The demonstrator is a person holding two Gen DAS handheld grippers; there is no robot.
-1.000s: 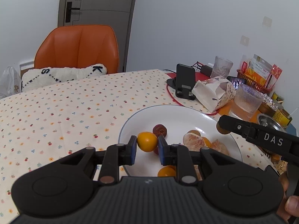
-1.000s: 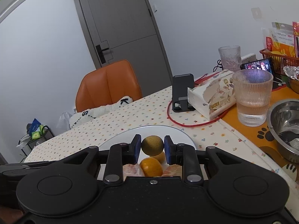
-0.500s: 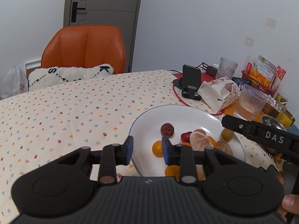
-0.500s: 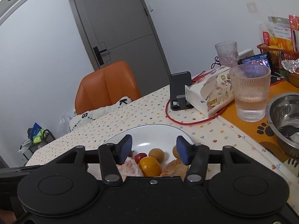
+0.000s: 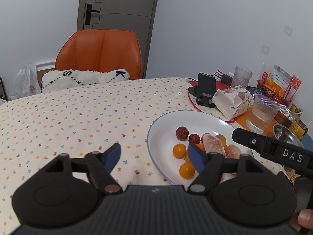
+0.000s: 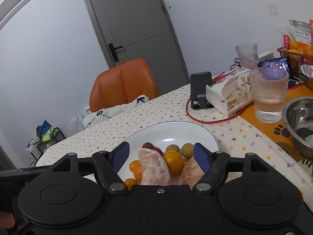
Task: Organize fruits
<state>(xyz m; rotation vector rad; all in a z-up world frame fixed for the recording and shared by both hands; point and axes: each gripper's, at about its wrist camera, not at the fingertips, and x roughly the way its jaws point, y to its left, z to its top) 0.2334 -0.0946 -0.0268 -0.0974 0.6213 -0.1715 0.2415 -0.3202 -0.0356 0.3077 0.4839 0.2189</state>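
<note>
Fruit: small orange fruits (image 5: 179, 150), two dark red ones (image 5: 182, 133), two yellow-green round ones (image 6: 172, 148) and peeled pomelo segments (image 6: 153, 166) all lie together in the white plate (image 5: 166, 121).
Plate: sits on the flowered counter (image 5: 78, 117), toward its 3 o'clock side in the left wrist view.
Left tongs (image 5: 154, 155): spread wide and gripping nothing; the right pad hangs over the plate's near edge beside the orange fruits, the left pad over bare cloth.
Right tongs (image 6: 161, 154): also spread wide and empty, held just above the pile, pomelo and orange fruits showing between the pads.
Right of the plate: a ribbed glass of water (image 6: 269, 95) at 2 o'clock, a steel bowl (image 6: 299, 121) at 3 o'clock.
Behind the plate: a tissue box (image 5: 231, 99) and a black phone stand (image 5: 205, 90) at 1 o'clock, a red cable (image 6: 207, 120) curling round them.
Far side: an orange chair (image 5: 99, 54) with a white cushion (image 5: 84, 77) at 11 o'clock.
</note>
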